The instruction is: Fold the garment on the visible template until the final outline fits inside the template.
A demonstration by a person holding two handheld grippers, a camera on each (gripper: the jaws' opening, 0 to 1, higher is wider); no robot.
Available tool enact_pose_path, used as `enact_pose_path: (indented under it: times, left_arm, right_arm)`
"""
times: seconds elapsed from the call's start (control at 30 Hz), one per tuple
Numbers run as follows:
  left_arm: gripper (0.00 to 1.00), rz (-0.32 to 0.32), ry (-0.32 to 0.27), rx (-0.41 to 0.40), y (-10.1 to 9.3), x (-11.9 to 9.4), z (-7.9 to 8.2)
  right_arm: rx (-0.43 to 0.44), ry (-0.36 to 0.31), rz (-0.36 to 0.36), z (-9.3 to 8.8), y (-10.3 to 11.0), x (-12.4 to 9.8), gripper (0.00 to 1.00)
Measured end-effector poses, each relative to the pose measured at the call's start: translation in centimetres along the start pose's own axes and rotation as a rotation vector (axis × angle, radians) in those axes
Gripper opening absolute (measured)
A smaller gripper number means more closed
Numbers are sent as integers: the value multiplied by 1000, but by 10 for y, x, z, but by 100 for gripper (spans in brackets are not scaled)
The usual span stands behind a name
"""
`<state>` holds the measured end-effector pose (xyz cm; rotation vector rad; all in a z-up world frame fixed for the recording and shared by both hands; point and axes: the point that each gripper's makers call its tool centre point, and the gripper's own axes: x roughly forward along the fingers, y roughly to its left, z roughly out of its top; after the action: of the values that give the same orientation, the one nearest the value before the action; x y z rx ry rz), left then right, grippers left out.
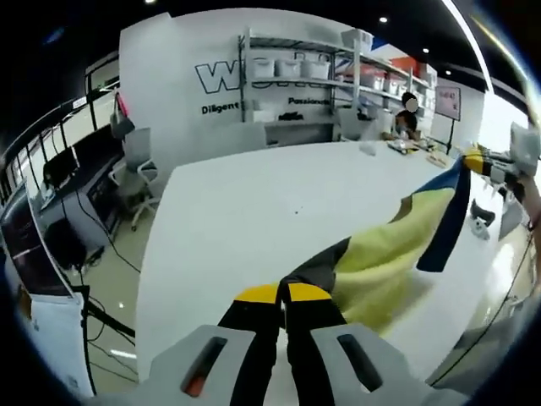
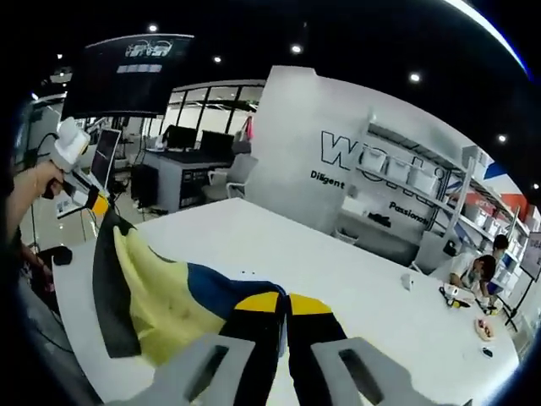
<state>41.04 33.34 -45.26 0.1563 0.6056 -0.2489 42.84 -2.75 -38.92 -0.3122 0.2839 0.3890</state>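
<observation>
Two grippers hold one garment [image 1: 385,258] stretched in the air above a white table [image 1: 254,211]. The left gripper [image 1: 282,293] has its yellow-tipped jaws closed on a dark edge of the yellow, blue and black cloth. The right gripper [image 2: 286,302] is likewise clamped on the garment's opposite end. Far across the table sits a person [image 2: 480,275], with shelving [image 1: 296,72] against the wall behind.

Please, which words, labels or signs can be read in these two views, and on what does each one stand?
"W...", large outlined letters on the white wall, partly cut by the shelves.
"Diligent", small black word below them on the same wall.
"Passionate", further right, partly hidden.
Hanging dark screen: white print too blurred to read.
Garment: no text.
</observation>
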Motion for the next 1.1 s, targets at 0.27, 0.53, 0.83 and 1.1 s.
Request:
enact_pose_path:
  times: [0.27,0.53,0.83,1.1]
  left_arm:
    - [3,2,18,-7,-3,32,-1]
    - [3,12,50,-15,1,86,-7]
    - [3,28,86,-10,7,134,-19]
    - [3,3,122,-18,11,183,-30]
  right_arm:
    - [20,45,20,-23,-8,29,0]
    - [71,107,39,-64,-24,80,0]
    - [98,187,40,-95,-24,112,0]
    - [113,252,51,-129,-28,149,0]
